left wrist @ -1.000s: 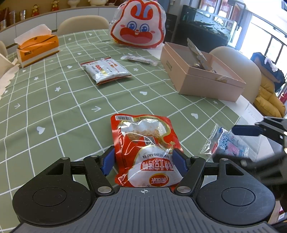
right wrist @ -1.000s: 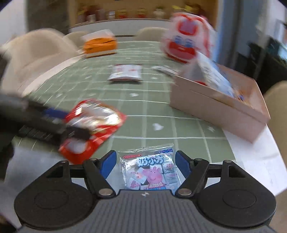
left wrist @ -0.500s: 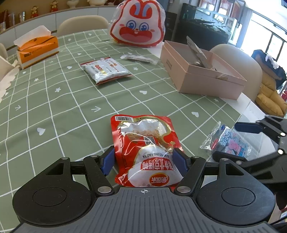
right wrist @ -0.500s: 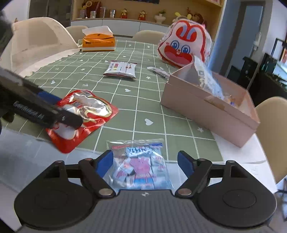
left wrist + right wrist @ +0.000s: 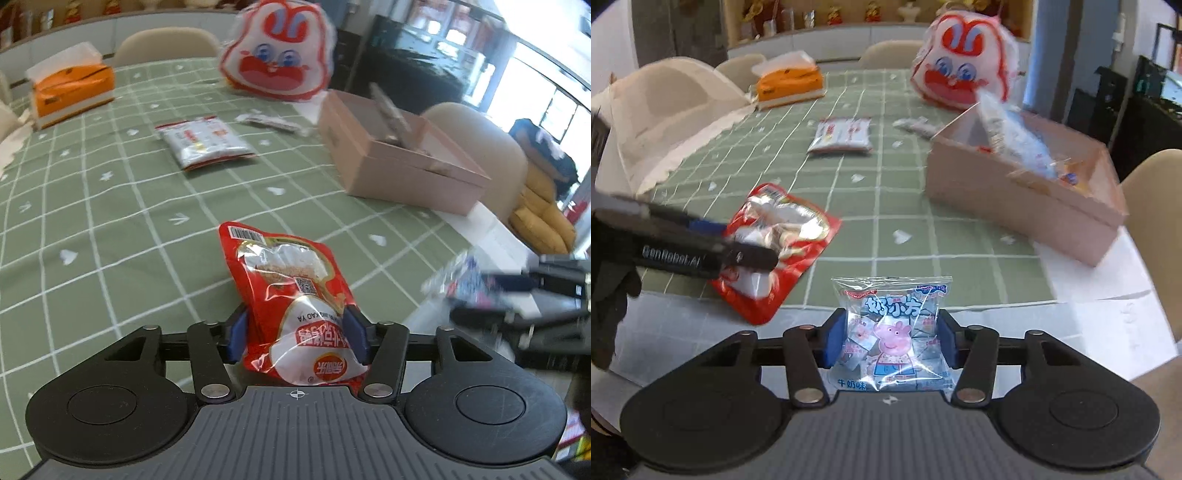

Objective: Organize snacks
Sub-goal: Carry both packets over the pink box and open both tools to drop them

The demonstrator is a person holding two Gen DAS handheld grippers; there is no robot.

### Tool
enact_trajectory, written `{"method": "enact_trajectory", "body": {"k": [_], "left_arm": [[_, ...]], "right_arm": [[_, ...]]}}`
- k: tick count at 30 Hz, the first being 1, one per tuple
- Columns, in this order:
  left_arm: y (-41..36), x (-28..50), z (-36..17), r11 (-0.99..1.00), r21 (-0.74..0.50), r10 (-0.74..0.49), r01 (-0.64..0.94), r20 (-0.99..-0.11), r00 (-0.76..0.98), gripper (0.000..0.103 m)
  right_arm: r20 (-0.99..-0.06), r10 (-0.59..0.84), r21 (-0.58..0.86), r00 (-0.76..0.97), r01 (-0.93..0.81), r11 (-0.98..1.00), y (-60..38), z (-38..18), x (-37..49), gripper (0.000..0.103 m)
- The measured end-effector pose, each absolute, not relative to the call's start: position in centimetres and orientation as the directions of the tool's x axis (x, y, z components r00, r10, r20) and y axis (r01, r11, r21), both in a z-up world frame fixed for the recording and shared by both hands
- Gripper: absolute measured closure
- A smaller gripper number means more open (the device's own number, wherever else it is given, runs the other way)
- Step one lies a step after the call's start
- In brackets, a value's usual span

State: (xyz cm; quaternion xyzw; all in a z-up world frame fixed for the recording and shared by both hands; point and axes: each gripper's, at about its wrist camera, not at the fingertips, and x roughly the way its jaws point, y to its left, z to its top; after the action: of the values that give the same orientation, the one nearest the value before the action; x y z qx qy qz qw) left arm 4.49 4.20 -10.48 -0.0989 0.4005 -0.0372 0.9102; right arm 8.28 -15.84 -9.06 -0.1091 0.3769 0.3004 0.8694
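Jaws are now closed on both packets: red pouch [image 5: 295, 302] by left gripper [image 5: 295, 334], clear bag [image 5: 892, 332] by right gripper [image 5: 891, 338]; box [image 5: 1027, 206] at two o'clock is judged next.

Bright daylight throughout, pouring in from blown-out windows [image 5: 546, 92] at two o'clock in the left wrist view. Strong fisheye bending at every edge, dark corners at the rim. Motion blur across both views: smeared white grid on the green tablecloth [image 5: 110, 206], soft rabbit bag [image 5: 964, 62], streaked pink box [image 5: 1027, 192]. Right gripper [image 5: 491, 295] at three o'clock in the left view badly smeared. Glare on the glossy red packet [image 5: 295, 295] and on the clear cartoon-pig packet [image 5: 892, 332]. Only faint, soft shadows under packets.
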Motion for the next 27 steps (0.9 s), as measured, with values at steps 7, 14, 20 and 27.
{"method": "enact_trajectory", "body": {"k": [7,14,20,27], "left_arm": [[1.4,4.6,-8.1,0.971,-0.214,-0.226,0.108,-0.669,0.708,0.053],[0.8,10.0,2.5,0.941,-0.246,-0.320,0.231,-0.433,0.843,0.054],[-0.5,21.1,8.1,0.906,-0.325,-0.391,0.273,-0.388,0.835,0.053],[-3.1,30.4,-1.0,0.885,-0.413,-0.435,0.216,-0.566,0.700,0.076]], "right_arm": [[-0.670,0.447,0.105,0.593,-0.520,0.848,-19.9,-6.9,8.8,0.054],[-0.523,0.484,0.127,0.702,-0.498,0.858,-23.8,1.1,13.2,0.055],[-0.420,0.441,0.102,0.793,-0.441,0.892,-26.2,10.6,22.2,0.054],[-0.480,0.363,0.109,0.799,-0.357,0.928,-26.3,10.0,30.4,0.054]]}}
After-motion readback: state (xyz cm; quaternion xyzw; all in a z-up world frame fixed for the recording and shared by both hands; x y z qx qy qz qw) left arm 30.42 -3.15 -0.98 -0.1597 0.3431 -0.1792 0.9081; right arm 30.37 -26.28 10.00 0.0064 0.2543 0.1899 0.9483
